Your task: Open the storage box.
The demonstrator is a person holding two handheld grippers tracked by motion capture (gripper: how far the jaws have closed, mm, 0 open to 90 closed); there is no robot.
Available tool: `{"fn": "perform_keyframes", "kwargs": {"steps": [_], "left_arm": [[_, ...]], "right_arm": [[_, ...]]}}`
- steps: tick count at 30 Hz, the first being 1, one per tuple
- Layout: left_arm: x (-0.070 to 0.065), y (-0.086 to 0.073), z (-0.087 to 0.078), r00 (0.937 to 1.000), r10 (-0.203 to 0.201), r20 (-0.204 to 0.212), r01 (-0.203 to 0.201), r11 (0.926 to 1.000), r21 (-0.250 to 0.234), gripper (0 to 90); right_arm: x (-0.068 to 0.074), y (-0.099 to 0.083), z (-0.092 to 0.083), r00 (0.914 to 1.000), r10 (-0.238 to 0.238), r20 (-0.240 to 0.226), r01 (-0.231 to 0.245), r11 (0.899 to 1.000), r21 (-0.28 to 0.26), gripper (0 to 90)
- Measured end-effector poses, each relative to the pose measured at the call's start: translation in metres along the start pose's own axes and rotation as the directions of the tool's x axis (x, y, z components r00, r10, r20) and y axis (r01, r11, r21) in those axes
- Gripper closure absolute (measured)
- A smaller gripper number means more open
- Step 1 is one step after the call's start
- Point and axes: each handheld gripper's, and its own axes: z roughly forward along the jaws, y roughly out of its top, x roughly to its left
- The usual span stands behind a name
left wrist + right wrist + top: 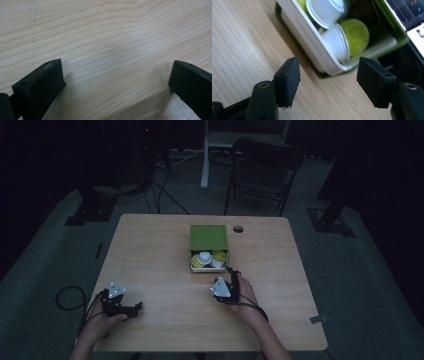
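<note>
A green box [209,237] lies at the middle of the wooden table [160,255], with a white tray [200,268] sticking out of its near end. The tray holds white capsules [205,258] with yellow-green lids. In the right gripper view a white capsule [325,10] and a green-lidded capsule [355,35] lie inside the tray [312,42]. My right gripper [231,271] sits just short of the tray's near right corner, its jaws open [328,72] with only the corner ahead of them. My left gripper [136,308] rests at the near left, open [117,72] over bare wood.
A round cable hole [238,228] sits in the tabletop right of the box. A dark chair [262,165] stands beyond the far edge. A cable loop [67,297] lies on the floor to the left.
</note>
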Motion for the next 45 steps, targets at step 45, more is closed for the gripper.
{"fn": "perform_keyframes", "kwargs": {"steps": [45], "left_arm": [[0.000, 0.000, 0.000, 1.0000, 0.000, 0.000, 0.000, 1.0000, -0.001, 0.2]], "right_arm": [[0.029, 0.024, 0.037, 0.8690, -0.486, 0.093, 0.481, 0.874, 0.069, 69.0]]}}
